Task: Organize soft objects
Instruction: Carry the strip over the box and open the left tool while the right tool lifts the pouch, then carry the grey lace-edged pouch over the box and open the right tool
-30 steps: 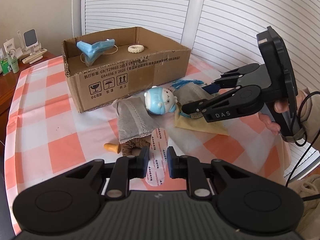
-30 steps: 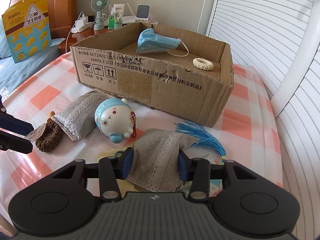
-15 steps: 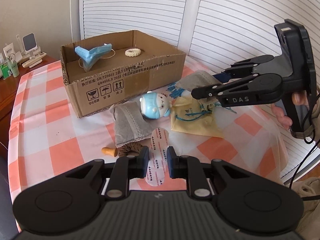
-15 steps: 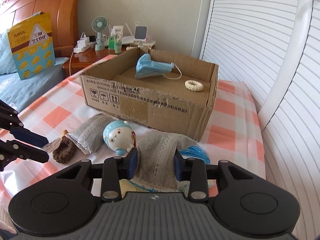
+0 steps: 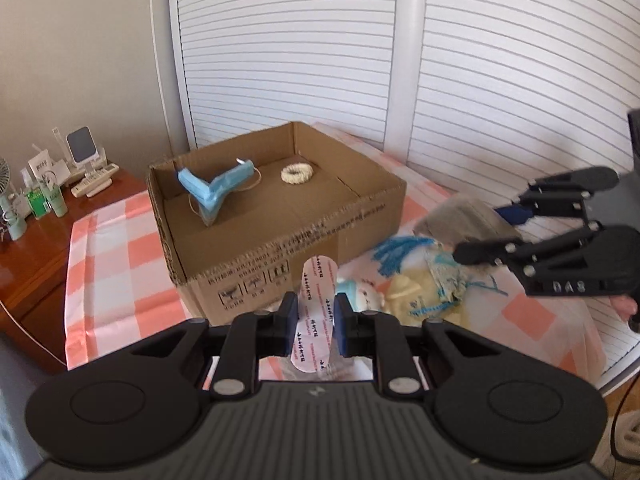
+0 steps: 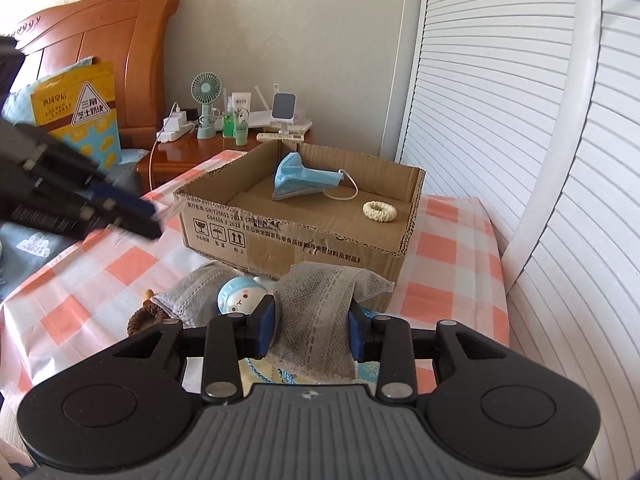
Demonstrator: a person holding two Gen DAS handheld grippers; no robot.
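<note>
The left claw [image 5: 316, 322] is pinched tight on a flat white sticker strip [image 5: 314, 312], gripped near its middle so both rounded ends stick out and it stands upright clear of the tabletop. The right claw [image 6: 311, 330] is clamped on a grey cloth pouch [image 6: 324, 308]; its pads press the sides, so the pouch bunches and droops over the front. Both claws seem lifted with their loads, probably so the items clear the box wall.

Just below the right claw lie a second grey pouch [image 6: 188, 294], a small blue-capped toy [image 6: 242, 296], a brown hair tie [image 6: 146, 318] and a pale yellow bag [image 5: 416, 294] with a blue tassel [image 5: 396, 252].

Beyond them stands the open cardboard box [image 6: 304, 242] on the checked tabletop [image 6: 436, 248], apparently the collecting place: a blue face mask [image 6: 304, 178] and a cream hair tie [image 6: 380, 211] already lie inside.
</note>
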